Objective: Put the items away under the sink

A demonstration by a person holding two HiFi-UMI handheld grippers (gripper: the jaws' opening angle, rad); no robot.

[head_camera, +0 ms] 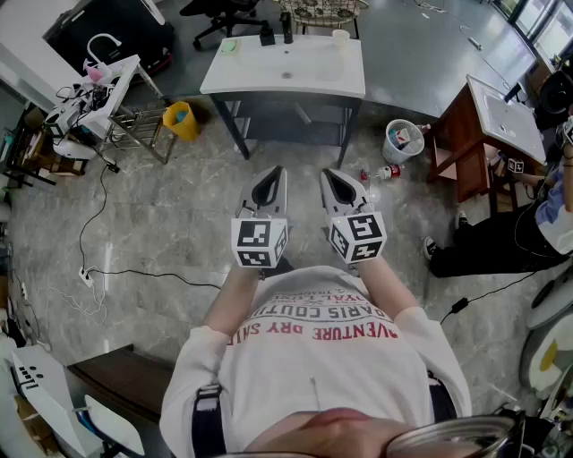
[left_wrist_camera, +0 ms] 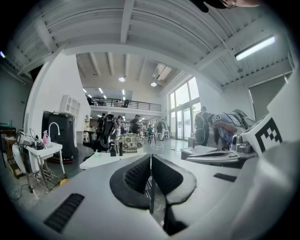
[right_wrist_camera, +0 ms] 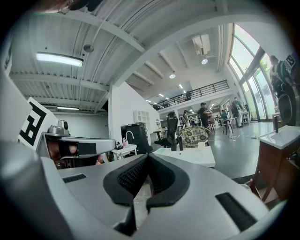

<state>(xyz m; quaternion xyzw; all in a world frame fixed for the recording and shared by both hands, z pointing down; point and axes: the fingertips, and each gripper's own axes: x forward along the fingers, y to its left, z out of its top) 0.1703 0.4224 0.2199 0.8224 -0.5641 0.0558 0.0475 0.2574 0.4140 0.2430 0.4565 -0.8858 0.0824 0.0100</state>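
Note:
The white sink table [head_camera: 286,72] stands ahead on dark legs, with open space beneath its top. Two dark bottles [head_camera: 276,36], a green item [head_camera: 229,46] and a pale cup [head_camera: 340,36] rest on it, and a wire basket [head_camera: 318,11] sits behind. My left gripper [head_camera: 276,174] and right gripper [head_camera: 331,177] are held side by side in front of my chest, pointing at the table from well short of it. Both are shut with nothing between the jaws. The left gripper view shows shut jaws [left_wrist_camera: 150,161] and the table [left_wrist_camera: 101,160]; the right gripper view shows shut jaws [right_wrist_camera: 146,161] and the table [right_wrist_camera: 190,157].
A yellow bucket [head_camera: 182,119] and a small white sink stand [head_camera: 98,89] are at the left. A white bin [head_camera: 402,140] and a red bottle [head_camera: 387,172] lie right of the table. A wooden cabinet [head_camera: 474,148] and a crouching person [head_camera: 501,241] are at the right. Cables [head_camera: 134,273] cross the floor.

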